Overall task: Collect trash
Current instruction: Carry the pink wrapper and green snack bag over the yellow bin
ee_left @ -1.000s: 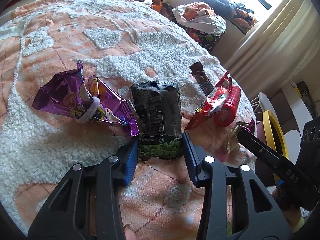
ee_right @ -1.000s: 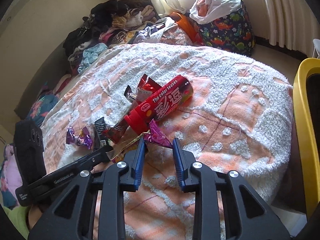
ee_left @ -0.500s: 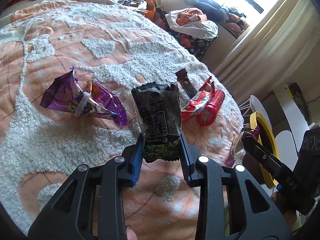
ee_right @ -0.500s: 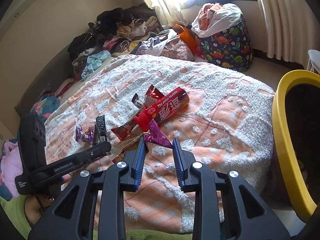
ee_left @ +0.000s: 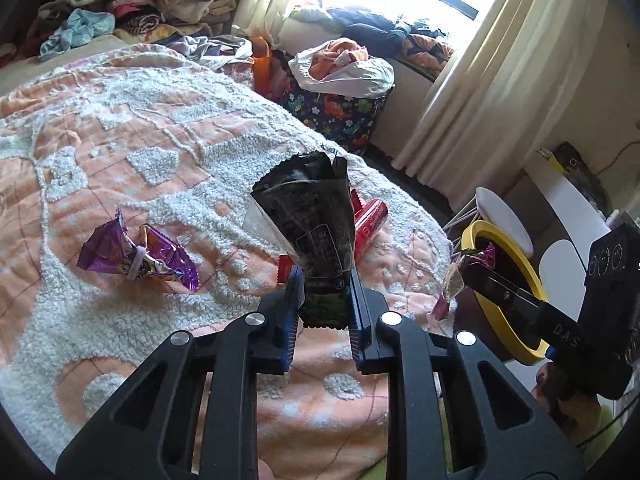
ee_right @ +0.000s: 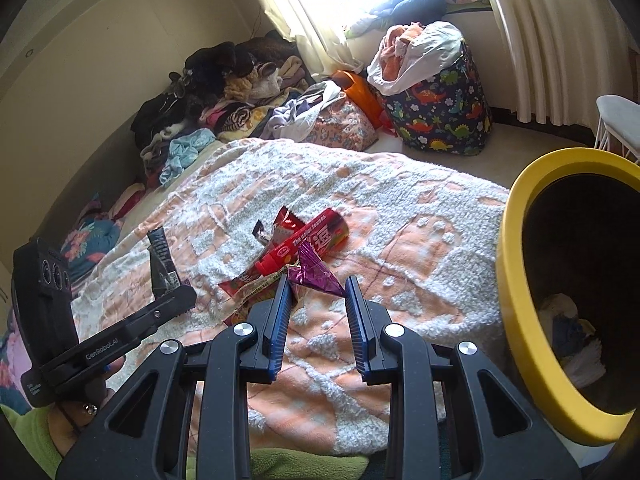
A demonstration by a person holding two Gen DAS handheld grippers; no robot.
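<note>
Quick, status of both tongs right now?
Left tongs: closing on the black snack wrapper, lifted off the blanket.
Right tongs: holding the purple foil wrapper.

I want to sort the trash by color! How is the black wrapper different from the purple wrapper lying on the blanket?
The black wrapper is lifted up, standing between the left gripper pads as its jaws close; the purple wrapper lies flat on the blanket. The black one is dark with white print and opened at its top; the purple one is shiny, crumpled, pinched in its middle. Both are snack wrappers.

Left gripper has closed on the black wrapper, seemingly lifting it.
</note>
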